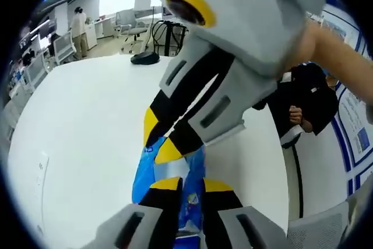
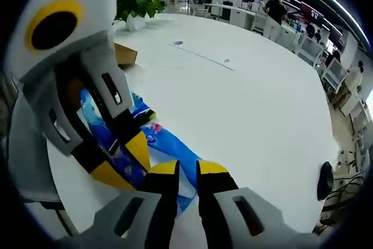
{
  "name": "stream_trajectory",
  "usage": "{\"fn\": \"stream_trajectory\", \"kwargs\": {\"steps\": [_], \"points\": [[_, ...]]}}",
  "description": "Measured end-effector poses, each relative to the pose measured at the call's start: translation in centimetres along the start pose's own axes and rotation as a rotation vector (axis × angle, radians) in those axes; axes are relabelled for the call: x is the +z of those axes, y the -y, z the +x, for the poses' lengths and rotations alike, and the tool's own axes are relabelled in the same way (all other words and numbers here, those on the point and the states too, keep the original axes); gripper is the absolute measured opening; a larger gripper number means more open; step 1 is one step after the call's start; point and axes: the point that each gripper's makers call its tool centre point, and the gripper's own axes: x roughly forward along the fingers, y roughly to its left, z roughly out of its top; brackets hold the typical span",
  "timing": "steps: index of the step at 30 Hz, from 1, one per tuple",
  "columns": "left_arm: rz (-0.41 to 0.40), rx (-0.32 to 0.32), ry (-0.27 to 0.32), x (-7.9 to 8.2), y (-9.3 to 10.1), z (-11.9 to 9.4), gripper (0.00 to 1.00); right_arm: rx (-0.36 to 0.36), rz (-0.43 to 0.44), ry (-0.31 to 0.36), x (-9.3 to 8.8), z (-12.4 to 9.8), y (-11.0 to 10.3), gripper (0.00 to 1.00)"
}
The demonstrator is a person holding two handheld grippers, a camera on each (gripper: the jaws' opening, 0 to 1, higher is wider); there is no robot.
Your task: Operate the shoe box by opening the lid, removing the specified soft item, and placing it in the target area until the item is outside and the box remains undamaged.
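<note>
Blue printed soft material, the soft item (image 1: pixel 192 193), lies stretched between the two hand-held grippers above the white worktop (image 1: pixel 87 121).

Left gripper view: the left hand-held gripper (image 1: pixel 192 186) rises from the bottom edge, its yellow-tipped black jaws drawn close together with the blue material pinched between them. The right hand-held gripper (image 1: pixel 160 138) comes down from the upper right, its jaw tips closed on the same material just beyond. A person's forearm (image 1: pixel 344 56) shows behind its grey body. A dark round object (image 1: pixel 144 58) sits on the far part of the worktop. A person in dark clothing (image 1: pixel 303 109) stands at the right edge of the worktop. Office chairs (image 1: pixel 131 27) and another person in the background are well apart from the work.

Right gripper view: the right hand-held gripper (image 2: pixel 187 170) holds a narrow gap, clamped on the edge of the soft item (image 2: pixel 169 144). The left hand-held gripper (image 2: pixel 125 158) enters from the left, its jaws gripping the material from the other side. The material carries blue, white and small pink printing. A brown cardboard box (image 2: pixel 123 54) rests on the worktop (image 2: pixel 245 109) behind the left hand-held gripper; its lid state cannot be told. A potted green plant (image 2: pixel 137 5) stands at the far edge.
</note>
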Motion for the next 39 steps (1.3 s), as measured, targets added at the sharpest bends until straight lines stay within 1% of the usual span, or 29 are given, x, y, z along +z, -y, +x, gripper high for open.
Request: {"fn": "stream_trajectory", "kwargs": {"steps": [5, 11, 15, 18, 25, 28, 32, 36, 39], "points": [[0.025, 0.023, 0.007, -0.1, 0.3, -1.4, 0.17, -0.019, -0.007, 0.007, 0.3, -1.1, -0.2, 0.19], [0.012, 0.036, 0.021, -0.8, 0.6, -3.7, 0.22, -0.042, -0.019, 0.023, 0.8, -2.8, -0.9, 0.26], [0.012, 0.052, 0.035, -1.4, 0.9, -5.2, 0.25, -0.045, -0.034, 0.018, 0.8, -3.6, -1.4, 0.30], [-0.004, 0.056, 0.043, -2.1, 1.4, -6.6, 0.30, -0.053, -0.050, 0.020, 1.0, -4.5, -2.2, 0.33], [-0.020, 0.086, 0.069, -4.1, 2.4, -9.2, 0.36, -0.052, -0.071, 0.029, 1.5, -6.2, -4.2, 0.38], [-0.048, 0.092, 0.091, -4.9, 3.0, -10.7, 0.39, -0.049, -0.084, 0.054, 2.3, -7.0, -5.3, 0.40], [-0.044, 0.114, 0.126, -5.5, 3.9, -12.6, 0.43, -0.035, -0.096, 0.072, 3.0, -7.7, -6.5, 0.43], [-0.044, 0.128, 0.161, -6.0, 4.4, -14.2, 0.47, -0.021, -0.126, 0.074, 4.0, -8.4, -8.1, 0.45], [-0.044, 0.136, 0.181, -6.7, 4.6, -15.8, 0.51, -0.008, -0.136, 0.095, 5.1, -8.9, -8.9, 0.46]]}}
